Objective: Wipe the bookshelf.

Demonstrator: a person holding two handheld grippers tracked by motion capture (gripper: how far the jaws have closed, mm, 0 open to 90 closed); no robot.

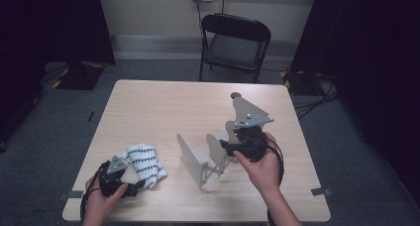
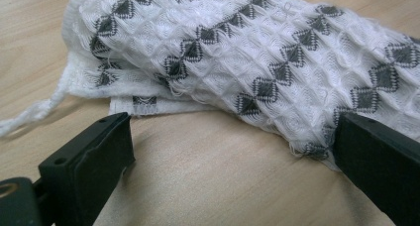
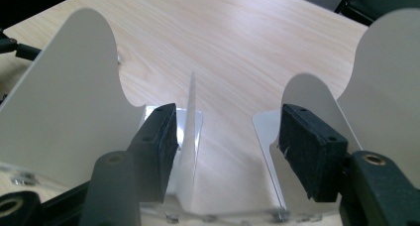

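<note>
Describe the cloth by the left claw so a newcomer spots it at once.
Start at the light wooden table and go to its near left corner, just ahead of the left claw. There lies a folded white waffle-weave cloth with rows of dark grey diamonds. It is soft and patterned, unlike the plain grey metal rack beside it.

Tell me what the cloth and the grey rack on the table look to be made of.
Cloth: soft woven cotton by the look, white waffle texture with dark diamonds, fuzzy loose threads. Rack: thin flat plates, matte pale grey, crisp edges; probably painted sheet metal, possibly plastic, on a clear base.

Lab: black drapes [image 1: 49, 23] (folding chair [image 1: 235, 42]).
</note>
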